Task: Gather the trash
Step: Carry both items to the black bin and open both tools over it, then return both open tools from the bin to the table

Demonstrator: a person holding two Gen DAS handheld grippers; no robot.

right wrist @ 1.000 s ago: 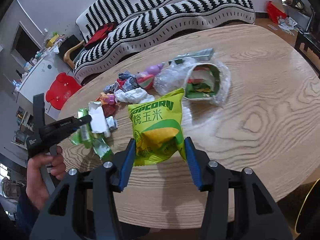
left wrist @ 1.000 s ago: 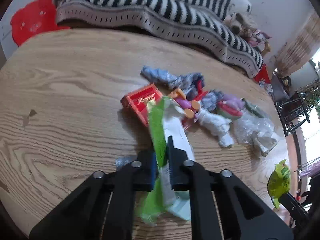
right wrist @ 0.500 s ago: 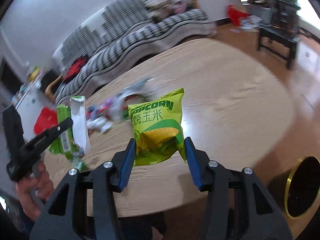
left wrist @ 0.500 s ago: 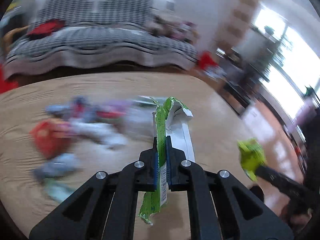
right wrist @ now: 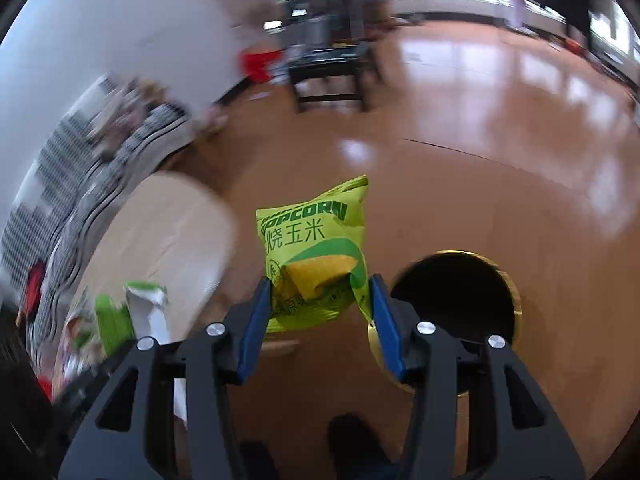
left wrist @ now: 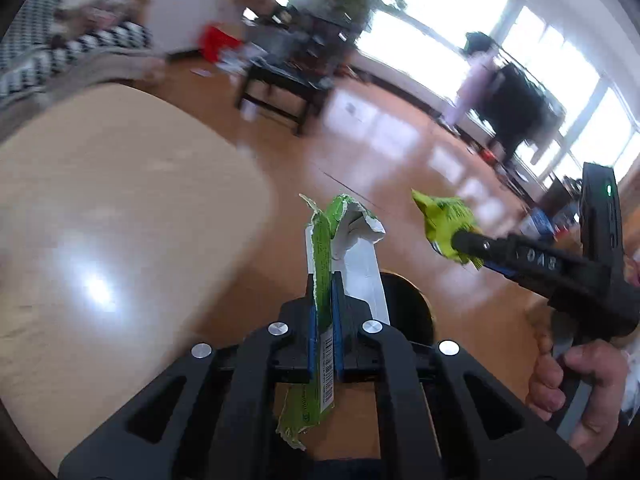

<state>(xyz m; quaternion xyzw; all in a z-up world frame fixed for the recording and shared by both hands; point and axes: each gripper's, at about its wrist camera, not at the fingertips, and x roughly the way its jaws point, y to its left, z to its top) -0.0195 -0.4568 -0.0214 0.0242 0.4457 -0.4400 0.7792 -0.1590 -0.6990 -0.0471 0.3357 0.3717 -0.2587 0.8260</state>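
Note:
My left gripper (left wrist: 323, 280) is shut on a torn green and white wrapper (left wrist: 344, 240) and holds it in the air past the table's edge. My right gripper (right wrist: 320, 288) is shut on a yellow-green popcorn bag (right wrist: 316, 248) above the floor. The bag also shows in the left wrist view (left wrist: 446, 222), held to the right of the wrapper. The wrapper shows blurred at the lower left of the right wrist view (right wrist: 132, 312). A round black bin with a gold rim (right wrist: 456, 292) stands on the floor just right of the right gripper; its rim shows behind the left gripper (left wrist: 416, 304).
The round wooden table (left wrist: 112, 216) lies to the left, also in the right wrist view (right wrist: 172, 232). A dark low table (right wrist: 332, 76) stands on the wooden floor (right wrist: 500, 160) farther off. A striped sofa (right wrist: 100, 152) is at the left.
Both grippers have swung away from the table's trash pile toward the floor, still holding the wrapper and the bag. The bin has come into view beneath them.

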